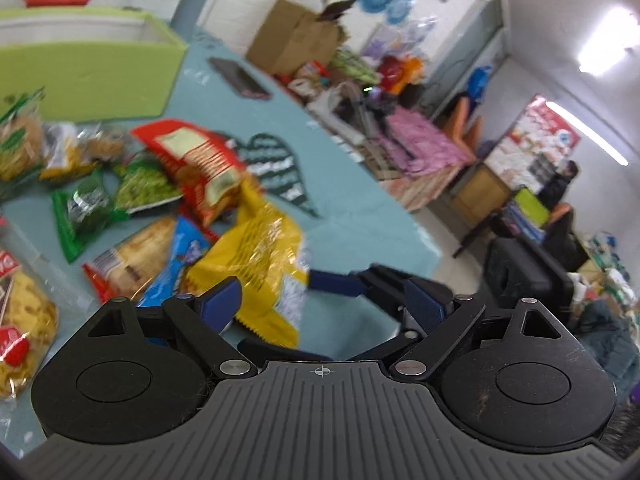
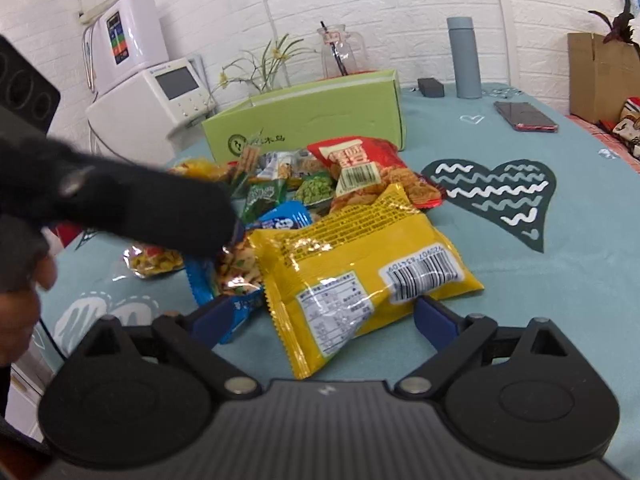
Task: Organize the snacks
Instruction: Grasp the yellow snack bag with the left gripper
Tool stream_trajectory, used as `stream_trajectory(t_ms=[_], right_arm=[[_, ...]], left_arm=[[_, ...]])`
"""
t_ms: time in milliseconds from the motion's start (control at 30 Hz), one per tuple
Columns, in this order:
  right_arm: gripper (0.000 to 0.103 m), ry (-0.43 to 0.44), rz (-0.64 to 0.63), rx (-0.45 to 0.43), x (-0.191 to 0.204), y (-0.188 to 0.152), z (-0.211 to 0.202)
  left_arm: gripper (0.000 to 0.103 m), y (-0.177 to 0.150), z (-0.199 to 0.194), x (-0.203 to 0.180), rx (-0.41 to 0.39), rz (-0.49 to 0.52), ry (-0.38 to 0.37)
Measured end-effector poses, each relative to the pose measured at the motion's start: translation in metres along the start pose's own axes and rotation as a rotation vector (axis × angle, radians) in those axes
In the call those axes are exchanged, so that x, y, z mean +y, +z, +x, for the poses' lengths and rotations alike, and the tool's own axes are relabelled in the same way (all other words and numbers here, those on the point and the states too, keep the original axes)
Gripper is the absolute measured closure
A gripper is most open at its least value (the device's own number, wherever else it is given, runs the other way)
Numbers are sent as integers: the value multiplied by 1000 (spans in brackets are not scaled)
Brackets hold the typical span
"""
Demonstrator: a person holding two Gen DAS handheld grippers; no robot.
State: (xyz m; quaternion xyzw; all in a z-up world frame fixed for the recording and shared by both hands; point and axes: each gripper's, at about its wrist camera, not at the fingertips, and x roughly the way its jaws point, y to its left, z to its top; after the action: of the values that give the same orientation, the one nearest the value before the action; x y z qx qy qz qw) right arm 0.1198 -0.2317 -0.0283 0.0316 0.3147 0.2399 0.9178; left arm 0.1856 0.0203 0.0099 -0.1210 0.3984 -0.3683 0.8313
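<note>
A pile of snack bags lies on the teal tablecloth (image 2: pixel 560 300). A large yellow bag (image 2: pixel 360 264) lies nearest, back side up, also in the left wrist view (image 1: pixel 256 256). A red bag (image 2: pixel 372 172) and green bags (image 2: pixel 316 190) lie behind it, in front of a green box (image 2: pixel 312 120). My right gripper (image 2: pixel 324 316) is open, its fingers either side of the yellow bag's near end. My left gripper (image 1: pixel 324 300) is open above the table, the yellow bag's corner between its fingers. The right gripper's blue finger (image 1: pixel 336 282) shows beyond it.
A phone (image 2: pixel 524 116), a grey bottle (image 2: pixel 464 56) and a small dark box (image 2: pixel 430 87) lie behind the box. White appliances (image 2: pixel 152 92) stand at the left. A cardboard box (image 2: pixel 600 76) stands at the right. A black-sleeved arm (image 2: pixel 120 208) crosses the left.
</note>
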Motion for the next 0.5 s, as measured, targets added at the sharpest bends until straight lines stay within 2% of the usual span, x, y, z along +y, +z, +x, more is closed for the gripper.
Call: stream_trajectory(t_ms=[33,167,267,333,400,433,500], right_arm=[[7,4,-8,-1,-1,1,4],[7,48,-10,-9,-3,11,15],[7,43,-35,-19,-1,19,25],[6,25,-54,-25,1,23,32],[5,15,-59,-35,-1,26,33],[4,15,-54,-40,-2,27,32],[4,9,-44,-41,-5,26,28]], left_arm=[[27,0,5,4,5,-6,38],[27,7,5,26,-9,-59,32],[33,11,0,41,-17,-101,28],[35,13,-5,47,-28,-111,56],[33,15,-9,49,-40,-118,89],[29,17,-11,48,-46,-120,90],[24,24,-16,42,-76,-105,58]])
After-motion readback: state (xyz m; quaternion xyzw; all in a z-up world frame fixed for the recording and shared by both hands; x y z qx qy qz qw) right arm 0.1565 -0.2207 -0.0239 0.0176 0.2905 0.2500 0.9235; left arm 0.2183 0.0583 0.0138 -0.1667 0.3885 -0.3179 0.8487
